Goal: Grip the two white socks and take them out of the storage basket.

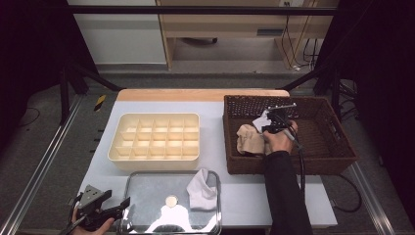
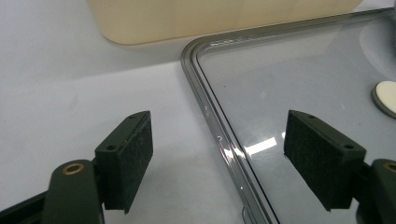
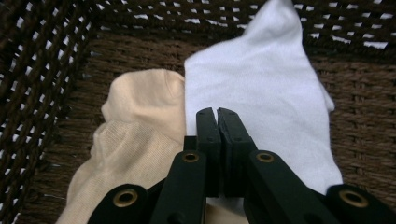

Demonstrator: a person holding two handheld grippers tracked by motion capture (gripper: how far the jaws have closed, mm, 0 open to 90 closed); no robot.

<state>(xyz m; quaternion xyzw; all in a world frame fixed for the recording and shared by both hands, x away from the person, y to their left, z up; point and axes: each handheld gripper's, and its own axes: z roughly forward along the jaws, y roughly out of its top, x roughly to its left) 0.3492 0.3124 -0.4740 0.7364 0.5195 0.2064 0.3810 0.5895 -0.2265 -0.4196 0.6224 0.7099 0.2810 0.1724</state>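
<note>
The white cotton sock (image 3: 261, 84) lies inside the dark brown woven wicker basket (image 1: 337, 161), touching a beige sock (image 3: 135, 135). The right gripper (image 3: 217, 114) has its jaws pinched tight on the white sock's fabric. The left gripper (image 2: 219, 154) hovers wide apart over the clear rectangular lid (image 2: 299, 79) on the tabletop (image 2: 70, 84).

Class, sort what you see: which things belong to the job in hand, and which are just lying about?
In the job:
right claw, shut on the white sock
wicker basket

Lying about:
beige sock
compartment tray
clear lid
left claw, open
</note>
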